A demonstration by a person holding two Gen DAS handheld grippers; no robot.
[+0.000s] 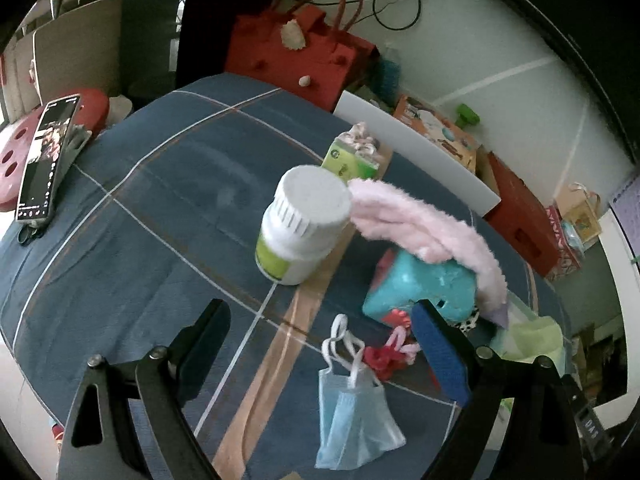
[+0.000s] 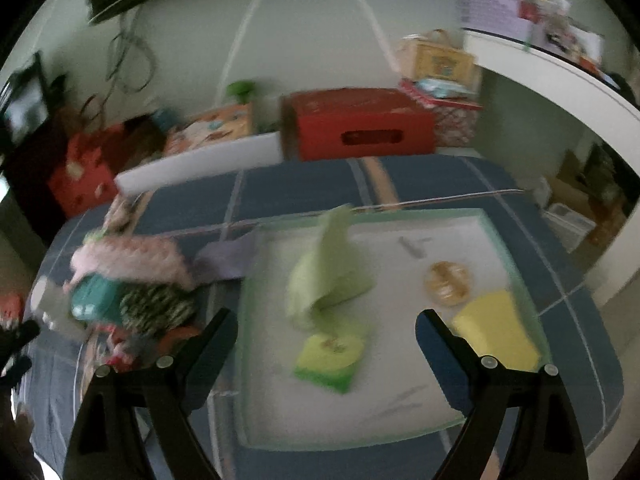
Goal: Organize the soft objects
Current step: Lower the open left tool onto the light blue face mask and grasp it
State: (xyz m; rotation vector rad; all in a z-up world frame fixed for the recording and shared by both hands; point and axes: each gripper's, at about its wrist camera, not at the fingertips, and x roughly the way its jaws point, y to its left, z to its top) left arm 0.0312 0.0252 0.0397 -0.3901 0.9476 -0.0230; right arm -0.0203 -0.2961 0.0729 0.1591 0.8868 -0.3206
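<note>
Between spread fingers of left hand-held gripper (image 1: pixel 320 344): blue face mask (image 1: pixel 356 420) on plaid tabletop (image 1: pixel 140 220), pink fluffy cloth (image 1: pixel 424 232) farther right. Right hand-held gripper (image 2: pixel 326 344) open, empty, over tray (image 2: pixel 516 256) holding green cloth (image 2: pixel 328 268), yellow sponge (image 2: pixel 496 332).

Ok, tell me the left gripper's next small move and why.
Probably lower the open left gripper onto the blue face mask and close. The mask lies loose on the blue cloth, right under the spread jaws, and nothing is held yet.

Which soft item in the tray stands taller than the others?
The pale green cloth: it rises in a fold, while the yellow sponge and green sponge lie flat.
</note>
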